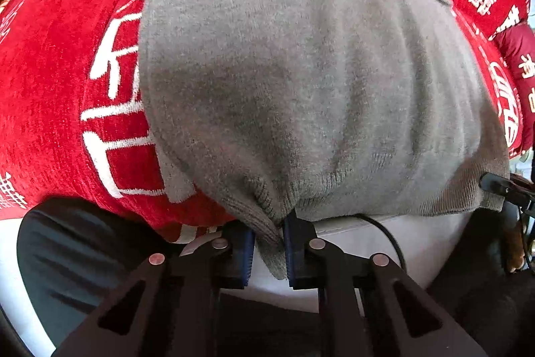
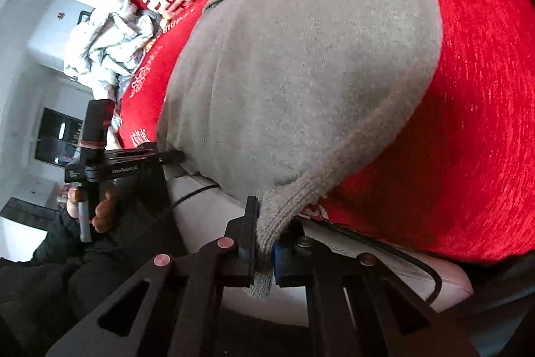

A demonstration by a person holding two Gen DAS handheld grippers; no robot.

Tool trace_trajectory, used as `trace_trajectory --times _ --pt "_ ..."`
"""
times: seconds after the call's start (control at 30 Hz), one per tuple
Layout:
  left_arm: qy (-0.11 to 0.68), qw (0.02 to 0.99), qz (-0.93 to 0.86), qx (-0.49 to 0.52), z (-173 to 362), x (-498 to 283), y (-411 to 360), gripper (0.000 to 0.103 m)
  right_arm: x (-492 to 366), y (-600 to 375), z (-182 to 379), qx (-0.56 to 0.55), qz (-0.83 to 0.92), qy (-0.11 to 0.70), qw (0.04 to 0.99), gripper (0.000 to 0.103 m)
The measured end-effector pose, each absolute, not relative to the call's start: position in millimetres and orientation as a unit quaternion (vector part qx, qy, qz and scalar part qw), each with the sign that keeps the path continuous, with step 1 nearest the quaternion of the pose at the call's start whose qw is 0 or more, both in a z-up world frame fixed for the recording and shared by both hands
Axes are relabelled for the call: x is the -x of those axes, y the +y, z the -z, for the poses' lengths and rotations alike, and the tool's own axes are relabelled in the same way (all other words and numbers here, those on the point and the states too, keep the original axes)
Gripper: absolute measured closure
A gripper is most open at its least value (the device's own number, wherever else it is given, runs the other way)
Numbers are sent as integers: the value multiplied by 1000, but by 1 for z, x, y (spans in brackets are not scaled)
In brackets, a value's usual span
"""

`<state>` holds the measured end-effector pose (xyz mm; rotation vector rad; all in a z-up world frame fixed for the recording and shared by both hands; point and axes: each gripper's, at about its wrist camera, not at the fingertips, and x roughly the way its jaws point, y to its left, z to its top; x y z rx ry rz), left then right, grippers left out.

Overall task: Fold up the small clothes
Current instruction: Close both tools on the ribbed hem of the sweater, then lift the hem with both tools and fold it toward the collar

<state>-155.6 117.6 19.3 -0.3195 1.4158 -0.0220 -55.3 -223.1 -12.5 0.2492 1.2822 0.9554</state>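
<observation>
A grey knit garment lies spread on a red bedspread with white characters. My left gripper is shut on one corner of its ribbed hem, and the cloth bunches between the blue pads. My right gripper is shut on the other hem corner, with the rib pinched and hanging through the jaws. In the right wrist view the grey garment stretches away over the red bedspread. The left gripper shows there at the garment's near edge, held by a hand.
A crumpled heap of pale clothes lies at the far end of the bedspread. The white edge of the bed runs below the hem, with a black cable along it. A dark-clad leg is close on the left.
</observation>
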Motion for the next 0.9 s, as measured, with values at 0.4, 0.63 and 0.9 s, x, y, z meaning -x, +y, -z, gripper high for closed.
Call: trace_trajectory --times 0.4,0.63,0.9 --pt "662 724 11 194 -13 174 175 71 49 -241 10 -139 -431 565 690 95" --pt "658 722 8 213 -14 185 193 71 43 -262 1 -168 -427 547 700 95" --pt "679 709 -8 190 7 187 179 71 40 -263 3 -176 -420 547 702 95"
